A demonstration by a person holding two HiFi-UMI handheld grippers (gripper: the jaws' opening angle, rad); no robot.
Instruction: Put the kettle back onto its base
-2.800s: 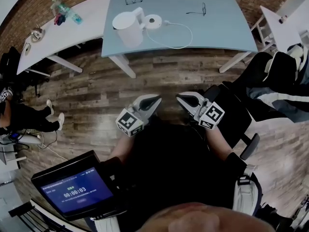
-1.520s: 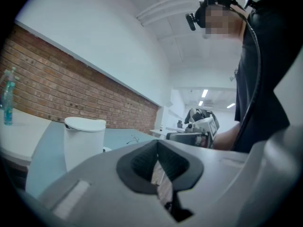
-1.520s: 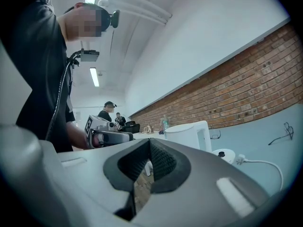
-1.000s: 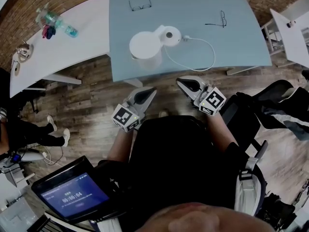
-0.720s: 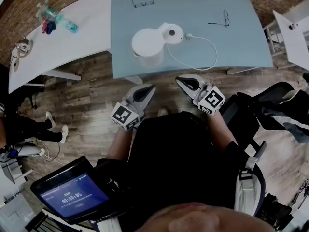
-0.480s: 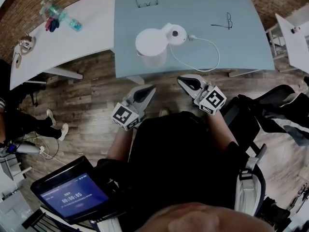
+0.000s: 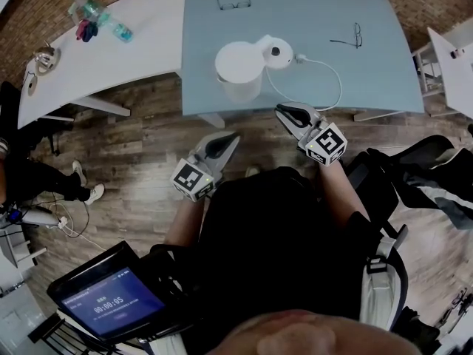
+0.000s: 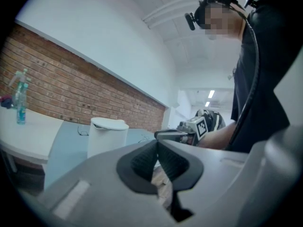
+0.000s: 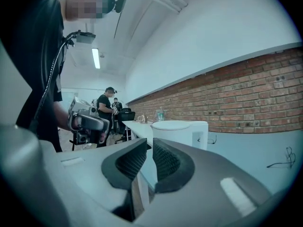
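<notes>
The white kettle (image 7: pixel 238 65) stands upright on the blue-grey table (image 7: pixel 310 6), close to the table's near edge. It is off its round base (image 7: pixel 277 50), which lies just beside it, slightly further in on the table. The left gripper (image 7: pixel 235 134) hangs short of the table's near edge, its jaws pressed together and empty. The right gripper (image 7: pixel 281 110) has its tips at that edge. Its jaws are opening, a narrow gap showing with nothing between them.
</notes>
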